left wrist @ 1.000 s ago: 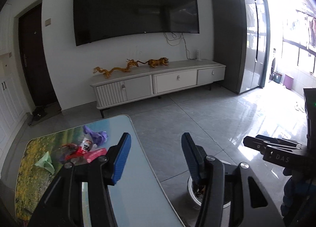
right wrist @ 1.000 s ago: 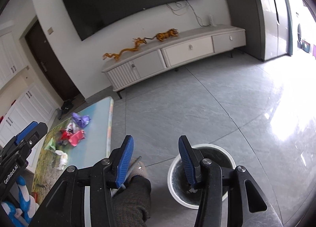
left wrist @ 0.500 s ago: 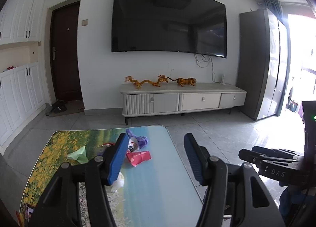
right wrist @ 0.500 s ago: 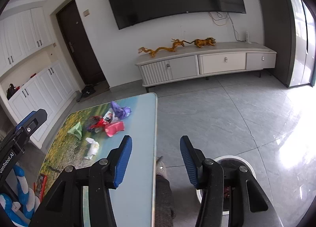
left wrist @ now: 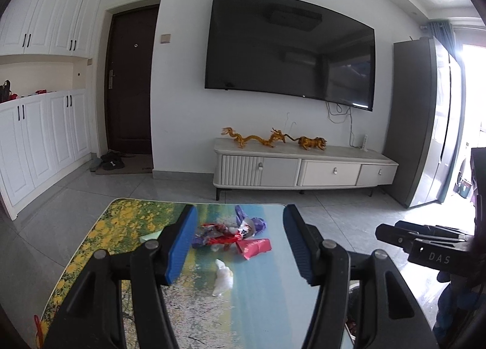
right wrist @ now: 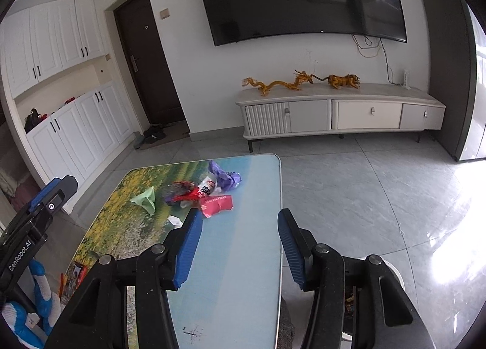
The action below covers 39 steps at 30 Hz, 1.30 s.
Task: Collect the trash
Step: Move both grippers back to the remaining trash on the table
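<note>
A pile of trash lies on the far half of the picture-printed table (left wrist: pixel 267 297) (right wrist: pixel 243 258): a red wrapper (left wrist: pixel 253 247) (right wrist: pixel 217 204), a purple wrapper (left wrist: pixel 256 223) (right wrist: pixel 226 179), crumpled red foil (left wrist: pixel 217 232) (right wrist: pixel 185 191), a white crumpled tissue (left wrist: pixel 223 277) (right wrist: pixel 175 220) and a green paper (right wrist: pixel 145 201). My left gripper (left wrist: pixel 240 242) is open and empty, above the near part of the table, short of the pile. My right gripper (right wrist: pixel 240 245) is open and empty, over the table's right edge.
A white waste bin (right wrist: pixel 395 276) stands on the floor right of the table, mostly hidden behind my right gripper. A low TV cabinet (left wrist: pixel 303 166) with gold figurines and a wall TV (left wrist: pixel 288 48) are far ahead. White cupboards (right wrist: pixel 60 124) line the left wall.
Both grippers have swung left, away from the waste bin and toward the table. The trash pile now sits centred ahead of them. Both jaws stayed open.
</note>
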Each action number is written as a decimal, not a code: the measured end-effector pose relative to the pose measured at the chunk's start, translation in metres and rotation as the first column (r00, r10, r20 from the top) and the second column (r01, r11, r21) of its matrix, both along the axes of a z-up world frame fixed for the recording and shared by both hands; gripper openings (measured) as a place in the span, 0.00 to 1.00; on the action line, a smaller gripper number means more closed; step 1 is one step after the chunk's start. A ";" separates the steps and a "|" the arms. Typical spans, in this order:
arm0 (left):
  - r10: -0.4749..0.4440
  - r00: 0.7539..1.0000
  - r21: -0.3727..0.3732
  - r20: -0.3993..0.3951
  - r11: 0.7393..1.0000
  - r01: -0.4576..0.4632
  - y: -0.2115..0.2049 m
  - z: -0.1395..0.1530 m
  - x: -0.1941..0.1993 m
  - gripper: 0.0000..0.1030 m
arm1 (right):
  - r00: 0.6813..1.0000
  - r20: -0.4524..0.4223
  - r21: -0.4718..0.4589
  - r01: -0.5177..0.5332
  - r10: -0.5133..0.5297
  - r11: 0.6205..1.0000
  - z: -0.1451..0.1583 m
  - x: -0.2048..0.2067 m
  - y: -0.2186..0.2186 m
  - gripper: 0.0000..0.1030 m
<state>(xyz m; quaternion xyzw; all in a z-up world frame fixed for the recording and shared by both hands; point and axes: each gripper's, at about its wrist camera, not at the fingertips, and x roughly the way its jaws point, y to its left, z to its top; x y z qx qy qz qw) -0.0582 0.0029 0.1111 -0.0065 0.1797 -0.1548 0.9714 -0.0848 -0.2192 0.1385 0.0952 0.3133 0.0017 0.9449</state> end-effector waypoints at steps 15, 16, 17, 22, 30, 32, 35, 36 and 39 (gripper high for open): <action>0.043 0.999 -0.016 -0.010 0.999 -0.043 0.024 -0.005 0.011 0.55 | 0.999 0.010 -0.023 -0.051 0.051 0.998 0.009 0.015 0.024 0.49; 0.046 0.999 -0.014 -0.012 0.999 -0.046 0.024 -0.005 0.012 0.55 | 0.999 0.005 -0.022 -0.052 0.052 0.998 0.007 0.017 0.024 0.49; 0.050 0.999 -0.011 -0.014 0.999 -0.050 0.024 -0.007 0.013 0.55 | 0.999 0.000 -0.021 -0.051 0.051 0.998 0.006 0.019 0.025 0.49; 0.053 0.998 -0.004 -0.025 0.999 -0.053 0.025 -0.011 0.019 0.55 | 0.998 -0.018 -0.020 -0.053 0.053 0.998 -0.001 0.026 0.026 0.49; 0.062 0.997 0.005 -0.047 0.998 -0.062 0.025 -0.019 0.032 0.55 | 0.998 -0.039 -0.015 -0.056 0.055 0.998 -0.009 0.036 0.026 0.49; 0.063 0.997 0.008 -0.053 0.998 -0.063 0.025 -0.020 0.036 0.55 | 0.997 -0.046 -0.012 -0.058 0.057 0.998 -0.011 0.039 0.025 0.49; 0.065 0.996 0.013 -0.068 0.998 -0.064 0.025 -0.026 0.042 0.55 | 0.997 -0.057 -0.009 -0.061 0.060 0.998 -0.015 0.045 0.025 0.49; 0.065 0.995 0.015 -0.072 0.998 -0.064 0.025 -0.027 0.044 0.55 | 0.996 -0.060 -0.007 -0.062 0.061 0.998 -0.016 0.047 0.024 0.49; 0.067 0.994 0.019 -0.091 0.998 -0.065 0.025 -0.032 0.053 0.55 | 0.995 -0.073 -0.001 -0.066 0.065 0.998 -0.021 0.054 0.024 0.49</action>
